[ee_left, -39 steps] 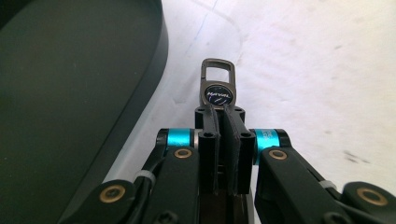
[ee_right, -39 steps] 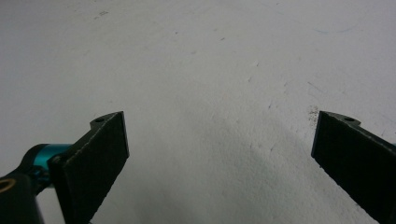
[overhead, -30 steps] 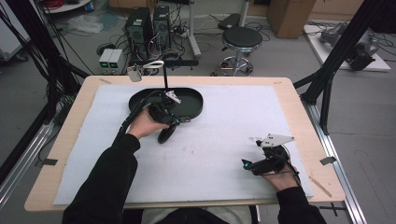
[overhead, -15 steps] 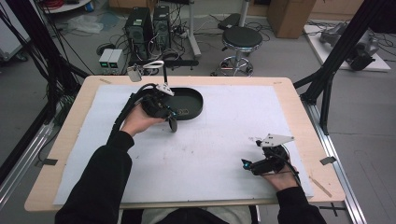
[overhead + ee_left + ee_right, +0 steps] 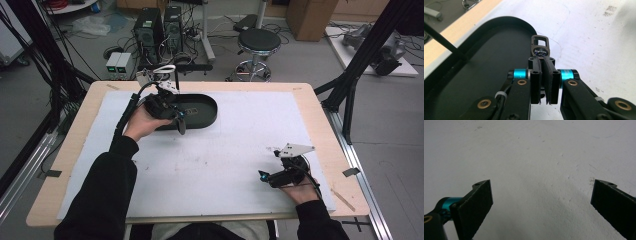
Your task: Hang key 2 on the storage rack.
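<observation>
A black oval tray point(image 5: 206, 107) lies at the far left of the white mat. My left gripper point(image 5: 180, 125) hovers at the tray's near edge, held by the person's left hand. In the left gripper view the jaws are shut on a small dark key fob point(image 5: 540, 49) with a metal loop and a round blue logo. It sticks out beyond the fingertips, over the tray's rim point(image 5: 499, 22). My left gripper point(image 5: 541, 60) points along the tray. My right gripper point(image 5: 264, 175) rests near the table's front right, and the right gripper view shows my right gripper point(image 5: 541, 195) wide open over bare mat.
The white mat point(image 5: 235, 145) covers most of the wooden table point(image 5: 75, 150). A thin black rod point(image 5: 445, 43) rises at the tray's far side. Beyond the table stand a stool point(image 5: 257, 42) and computer cases point(image 5: 159, 25) on the floor.
The left hand has moved away from the person and slightly left, bringing the gripper from the open mat up to the tray's near edge. The right gripper has stayed put.
</observation>
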### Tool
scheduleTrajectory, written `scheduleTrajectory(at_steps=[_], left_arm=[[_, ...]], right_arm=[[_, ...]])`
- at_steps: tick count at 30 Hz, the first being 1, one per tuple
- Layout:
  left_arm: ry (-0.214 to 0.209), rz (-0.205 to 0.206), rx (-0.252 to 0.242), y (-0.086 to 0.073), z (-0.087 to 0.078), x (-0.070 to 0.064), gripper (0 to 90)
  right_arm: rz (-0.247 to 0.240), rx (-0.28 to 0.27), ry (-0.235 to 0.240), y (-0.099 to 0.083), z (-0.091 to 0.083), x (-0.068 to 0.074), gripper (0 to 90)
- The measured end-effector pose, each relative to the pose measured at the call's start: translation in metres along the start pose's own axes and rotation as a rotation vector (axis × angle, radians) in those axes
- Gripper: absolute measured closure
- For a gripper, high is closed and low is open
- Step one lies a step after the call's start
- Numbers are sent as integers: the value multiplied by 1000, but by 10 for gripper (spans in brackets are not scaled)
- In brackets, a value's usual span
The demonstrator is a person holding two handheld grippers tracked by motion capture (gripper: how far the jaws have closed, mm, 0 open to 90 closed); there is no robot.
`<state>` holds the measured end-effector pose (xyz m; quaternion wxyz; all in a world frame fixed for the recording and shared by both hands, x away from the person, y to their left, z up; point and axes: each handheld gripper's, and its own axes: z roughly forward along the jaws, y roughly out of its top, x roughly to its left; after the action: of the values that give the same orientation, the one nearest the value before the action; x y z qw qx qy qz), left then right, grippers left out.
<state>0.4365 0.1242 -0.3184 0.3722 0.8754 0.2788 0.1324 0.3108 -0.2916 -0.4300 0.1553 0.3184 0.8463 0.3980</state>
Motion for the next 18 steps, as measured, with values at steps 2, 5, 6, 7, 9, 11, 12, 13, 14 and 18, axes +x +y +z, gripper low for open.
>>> scheduleTrajectory(at_steps=[2,5,6,7,9,11,12,13,14,18], left_arm=[[0,0,-5,2,-4,1,844],[12,-10,-32,5,-10,4,844],[18,-16,-41,6,-12,5,844],[23,-17,-46,7,-14,6,844],[35,-23,-50,9,-17,9,844],[47,-19,-50,12,-20,12,845],[52,-20,-51,14,-22,13,845],[56,-19,-53,17,-24,15,844],[60,-16,-55,20,-25,16,845],[77,-7,-68,29,-31,19,844]], right_arm=[[1,0,0,0,0,0,31],[-1,-2,-1,0,0,0,31],[-2,-3,-1,0,0,0,31],[-1,-4,-1,0,0,0,31],[0,-2,-1,0,0,0,31],[0,-1,2,0,0,0,31],[-2,-1,1,0,0,0,31],[-2,-2,1,0,0,0,31],[0,-1,2,0,0,0,31],[4,1,1,0,0,0,31]])
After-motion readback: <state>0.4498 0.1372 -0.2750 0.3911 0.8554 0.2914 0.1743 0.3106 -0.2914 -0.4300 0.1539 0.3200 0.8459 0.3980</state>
